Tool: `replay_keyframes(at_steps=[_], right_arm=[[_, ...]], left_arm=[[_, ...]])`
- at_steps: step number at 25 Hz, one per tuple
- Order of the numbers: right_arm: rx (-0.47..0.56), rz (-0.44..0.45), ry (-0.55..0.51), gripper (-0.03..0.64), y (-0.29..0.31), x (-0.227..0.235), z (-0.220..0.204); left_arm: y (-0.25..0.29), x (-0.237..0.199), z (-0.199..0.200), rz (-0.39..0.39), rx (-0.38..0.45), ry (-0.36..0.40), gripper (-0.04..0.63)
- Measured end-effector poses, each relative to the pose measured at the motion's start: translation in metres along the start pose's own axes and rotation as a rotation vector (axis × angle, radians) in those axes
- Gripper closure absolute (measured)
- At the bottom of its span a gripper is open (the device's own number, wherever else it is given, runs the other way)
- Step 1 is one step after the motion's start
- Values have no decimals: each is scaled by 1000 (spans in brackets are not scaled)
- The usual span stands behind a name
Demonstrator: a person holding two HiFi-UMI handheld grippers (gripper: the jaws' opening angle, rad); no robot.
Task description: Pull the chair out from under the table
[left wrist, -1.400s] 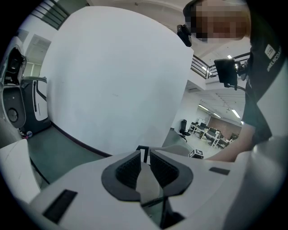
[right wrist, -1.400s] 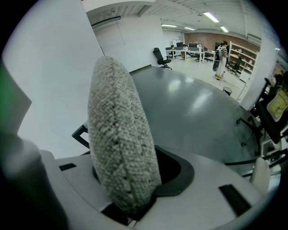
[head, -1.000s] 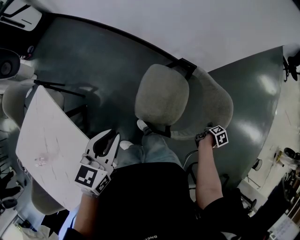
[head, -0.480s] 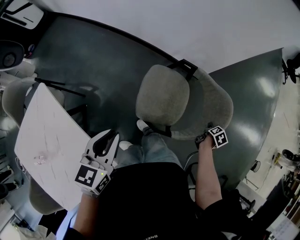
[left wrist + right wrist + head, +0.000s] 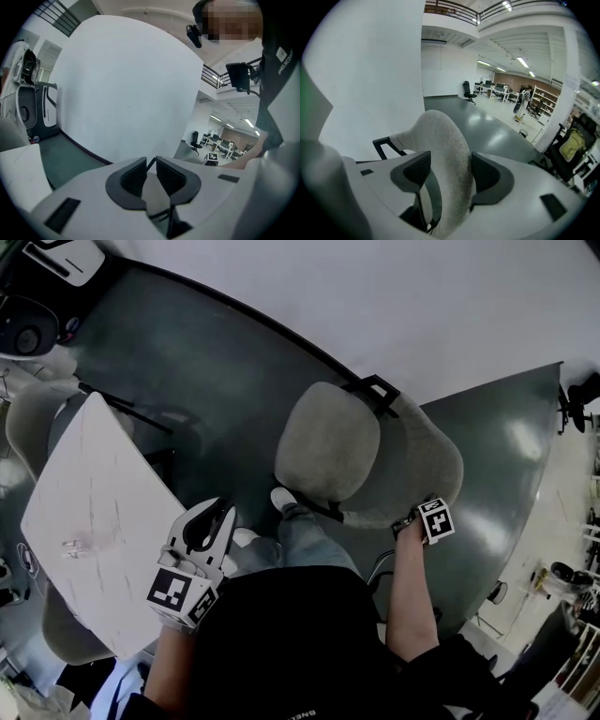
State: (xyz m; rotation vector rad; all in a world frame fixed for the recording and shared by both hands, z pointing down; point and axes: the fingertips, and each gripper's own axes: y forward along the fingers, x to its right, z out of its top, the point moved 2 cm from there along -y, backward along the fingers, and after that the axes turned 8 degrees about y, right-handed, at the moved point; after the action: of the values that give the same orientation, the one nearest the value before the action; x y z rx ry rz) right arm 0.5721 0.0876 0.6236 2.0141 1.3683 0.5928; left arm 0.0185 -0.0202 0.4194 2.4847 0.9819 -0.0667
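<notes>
Chair (image 5: 328, 442): grey upholstered, black frame bracket on the far side. It stands on the dark green floor (image 5: 206, 381), well apart from the white table (image 5: 94, 512) at left and with no part under it. The pull looks done.

Handling, as a judgement: bulky and probably too heavy to lift with tongs, so it should be dragged across the floor. The base is hidden under the padding, so I cannot tell whether it has castors or legs. The fabric is soft and rough; it should give a little under the pads and not slip. The thin padded rim is the natural hold, since it fits the jaw span. Pull level, because a high pull could tip it.

Right tongs (image 5: 410, 518): at the chair's near right rim, jaws wide and opening. The rim lies between them, with a gap at one pad.

Left tongs (image 5: 214, 512): beside the table edge, jaws narrow and empty.

View differences:
- The head view gives the layout of chair, table and both arms, but not the right jaws, which the marker cube covers.
- The right gripper view (image 5: 451, 172) shows the chair (image 5: 445, 154) edge-on between the pads, which are loose.
- The left gripper view (image 5: 150, 171) shows a thin gap between its pads and only the white wall ahead, with no chair.
</notes>
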Motion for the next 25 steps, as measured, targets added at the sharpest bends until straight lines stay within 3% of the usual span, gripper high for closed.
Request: replay_keyframes(at_steps=[5,7,10,15,25], right_arm=[[61,-90,-32,359,-15,-7,11],[125,-56,-75,360,-25,-26,19],[181,83,-140,360,-39,-81,21],[171,325,-257,377,-74,-183,-8],[85,909,-570,542,-222,-365,-129]], left_arm=[[-24,-15,0,62,30,-18,549],[-35,-21,-1,91,42,-27,549],[-49,-29,-4,132,52,-39,549],[-78,-43,-7,218,85,-60,549],[-162,-66,-13,508,176,-131,549]])
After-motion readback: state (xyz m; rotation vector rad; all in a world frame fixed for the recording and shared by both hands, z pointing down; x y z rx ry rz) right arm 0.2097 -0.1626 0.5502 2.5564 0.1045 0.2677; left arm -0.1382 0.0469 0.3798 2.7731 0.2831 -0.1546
